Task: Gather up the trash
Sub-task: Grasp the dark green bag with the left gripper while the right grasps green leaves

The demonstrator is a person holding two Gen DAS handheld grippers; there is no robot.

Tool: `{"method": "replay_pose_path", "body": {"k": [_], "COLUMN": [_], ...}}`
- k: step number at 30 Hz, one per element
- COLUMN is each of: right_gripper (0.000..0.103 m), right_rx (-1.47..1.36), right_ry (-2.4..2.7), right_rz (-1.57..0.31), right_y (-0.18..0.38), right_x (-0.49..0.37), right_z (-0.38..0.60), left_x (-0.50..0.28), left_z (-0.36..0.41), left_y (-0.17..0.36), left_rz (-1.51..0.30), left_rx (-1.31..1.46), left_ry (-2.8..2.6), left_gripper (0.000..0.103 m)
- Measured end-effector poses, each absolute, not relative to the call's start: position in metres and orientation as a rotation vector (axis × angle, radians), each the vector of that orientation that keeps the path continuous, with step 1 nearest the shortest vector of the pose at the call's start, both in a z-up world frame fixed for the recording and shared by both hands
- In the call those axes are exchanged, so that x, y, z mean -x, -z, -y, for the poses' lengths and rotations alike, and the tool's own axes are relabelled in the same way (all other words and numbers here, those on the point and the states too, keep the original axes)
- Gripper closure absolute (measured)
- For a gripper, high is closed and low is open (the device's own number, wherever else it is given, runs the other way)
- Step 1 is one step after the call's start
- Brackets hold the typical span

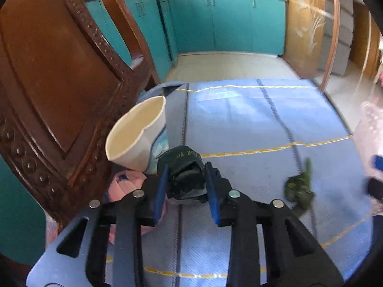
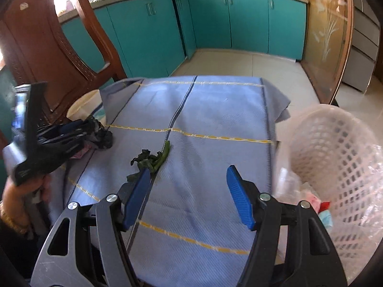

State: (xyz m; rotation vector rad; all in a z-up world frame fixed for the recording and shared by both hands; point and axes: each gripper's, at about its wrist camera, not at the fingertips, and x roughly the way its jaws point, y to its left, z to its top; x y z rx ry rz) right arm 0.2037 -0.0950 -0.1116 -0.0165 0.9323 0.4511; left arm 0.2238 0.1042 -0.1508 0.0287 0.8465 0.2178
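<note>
So the left gripper [image 1: 185, 192] is clamped on a dark crumpled wrapper [image 1: 184, 179] at the table's left edge, right by a paper cup [image 1: 136, 131]. Right gripper [image 2: 189, 196] hangs wide open over the blue cloth [image 2: 215, 110], wilted greens [image 2: 149, 159] just past its left finger, basket [image 2: 335, 148] to the right.

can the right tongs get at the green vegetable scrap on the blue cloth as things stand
Probably yes. The right tongs are open and empty, and the green vegetable scrap lies bare on the blue cloth just beyond the left finger; nothing sits between them.
</note>
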Motion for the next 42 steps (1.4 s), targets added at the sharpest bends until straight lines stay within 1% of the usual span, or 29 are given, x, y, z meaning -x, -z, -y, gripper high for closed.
{"method": "replay_pose_path", "body": {"k": [6, 8, 10, 11, 12, 14, 15, 16, 19, 29, 36, 38, 40, 42], "right_gripper": [0.038, 0.04, 0.05, 0.053, 0.06, 0.061, 0.068, 0.079, 0.093, 0.093, 0.093, 0.086, 0.068, 0.059], "right_rx": [0.028, 0.065, 0.116, 0.148, 0.182, 0.241, 0.248, 0.244, 0.188, 0.137, 0.118, 0.107, 0.098, 0.096], "right_ry": [-0.492, -0.492, -0.499, -0.508, -0.512, -0.491, -0.489, -0.491, -0.512, -0.429, -0.432, -0.418, -0.398, -0.389], "right_rz": [-1.008, -1.014, -1.023, -1.03, -1.035, -1.006, -0.997, -0.993, -1.007, -0.943, -0.995, -1.003, -1.003, -1.004], "right_y": [0.14, 0.145, 0.152, 0.156, 0.159, 0.161, 0.16, 0.159, 0.154, 0.121, 0.134, 0.138, 0.14, 0.141], "right_x": [-0.226, -0.228, -0.228, -0.227, -0.225, -0.22, -0.219, -0.218, -0.218, -0.199, -0.193, -0.193, -0.194, -0.195], "right_z": [0.045, 0.031, 0.016, 0.007, 0.0, -0.007, -0.007, -0.006, 0.005, 0.072, 0.09, 0.093, 0.095, 0.097], "left_x": [-0.18, -0.165, -0.153, -0.15, -0.145, -0.141, -0.139, -0.138, -0.137, -0.146, -0.153, -0.155, -0.155, -0.155], "left_z": [-0.096, -0.094, -0.094, -0.095, -0.095, -0.094, -0.093, -0.094, -0.093, -0.063, -0.044, -0.042, -0.042, -0.043], "left_y": [0.14, 0.139, 0.139, 0.139, 0.139, 0.141, 0.141, 0.141, 0.14, 0.137, 0.147, 0.147, 0.148, 0.149], "left_rz": [-0.824, -0.824, -0.83, -0.835, -0.84, -0.842, -0.844, -0.844, -0.84, -0.831, -0.848, -0.846, -0.85, -0.858], "left_rx": [0.064, 0.067, 0.07, 0.075, 0.082, 0.09, 0.099, 0.105, 0.111, 0.099, 0.049, 0.036, 0.035, 0.035], "left_ry": [-0.099, -0.074, -0.069, -0.067, -0.062, -0.054, -0.043, -0.039, -0.028, 0.076, 0.088, 0.08, 0.078, 0.078], "left_gripper": [0.073, 0.073, 0.073, 0.073, 0.073, 0.073, 0.073, 0.073, 0.073, 0.073, 0.071, 0.07, 0.067, 0.062]}}
